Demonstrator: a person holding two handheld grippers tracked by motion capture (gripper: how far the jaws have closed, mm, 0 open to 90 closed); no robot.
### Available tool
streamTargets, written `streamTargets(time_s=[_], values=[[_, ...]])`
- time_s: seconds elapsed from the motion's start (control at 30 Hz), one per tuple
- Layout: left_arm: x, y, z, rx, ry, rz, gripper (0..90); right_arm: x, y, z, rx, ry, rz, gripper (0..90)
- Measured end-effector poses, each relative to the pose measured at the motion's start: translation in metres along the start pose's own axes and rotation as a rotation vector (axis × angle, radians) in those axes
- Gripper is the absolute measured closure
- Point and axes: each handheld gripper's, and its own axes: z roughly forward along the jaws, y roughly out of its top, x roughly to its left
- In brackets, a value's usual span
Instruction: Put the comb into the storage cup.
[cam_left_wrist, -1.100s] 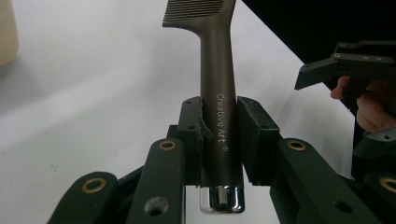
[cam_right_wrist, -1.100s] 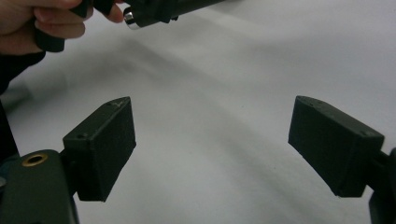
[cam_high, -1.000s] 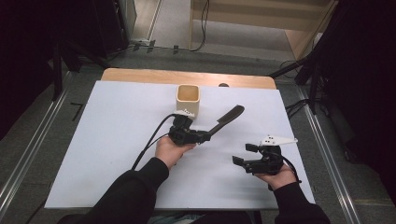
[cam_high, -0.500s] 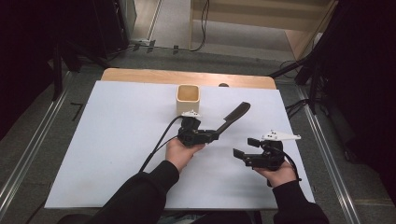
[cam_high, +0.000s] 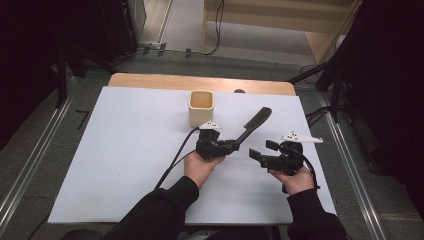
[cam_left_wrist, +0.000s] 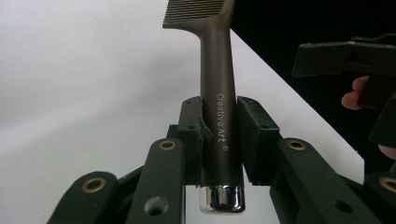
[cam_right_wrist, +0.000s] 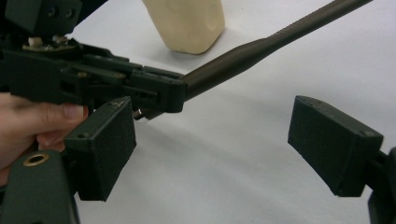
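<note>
Dark brown comb (cam_high: 254, 123) raised, tilted, handle clamped.

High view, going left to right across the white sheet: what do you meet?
Cup → left hand-held gripper, shut on the comb's handle → comb, head angled up and to the right → right hand-held gripper, jaws open and empty.

A cup (cam_high: 201, 107) stands at the upper middle of the table (cam_high: 125, 150). Below and right of it the left gripper (cam_high: 234, 146) holds a comb (cam_high: 255, 122) slanting toward the upper right, its far end right of the cup. The right gripper (cam_high: 257, 155) hovers just right of the left one.
</note>
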Motion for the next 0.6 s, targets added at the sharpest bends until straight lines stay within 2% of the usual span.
streamTargets(time_s=[0.2, 0.3, 0.33, 0.47, 0.6], values=[[-0.002, -0.004, 0.002, -0.033, 0.014, -0.003, 73.1, -0.004, 0.006, 0.005, -0.018, -0.025, 0.028, 13.6], [-0.002, -0.006, 0.004, -0.039, 0.008, -0.009, 73.1, -0.007, 0.008, 0.006, -0.025, -0.038, 0.044, 13.5], [-0.002, -0.006, 0.005, -0.033, -0.007, -0.016, 73.1, -0.008, 0.009, 0.006, -0.028, -0.039, 0.048, 13.5], [-0.005, -0.01, 0.008, -0.029, -0.007, -0.019, 73.1, -0.011, 0.011, 0.008, -0.045, -0.03, 0.069, 13.5], [-0.006, -0.013, 0.011, -0.052, -0.013, -0.033, 73.0, -0.013, 0.012, 0.012, -0.045, -0.049, 0.085, 13.5]])
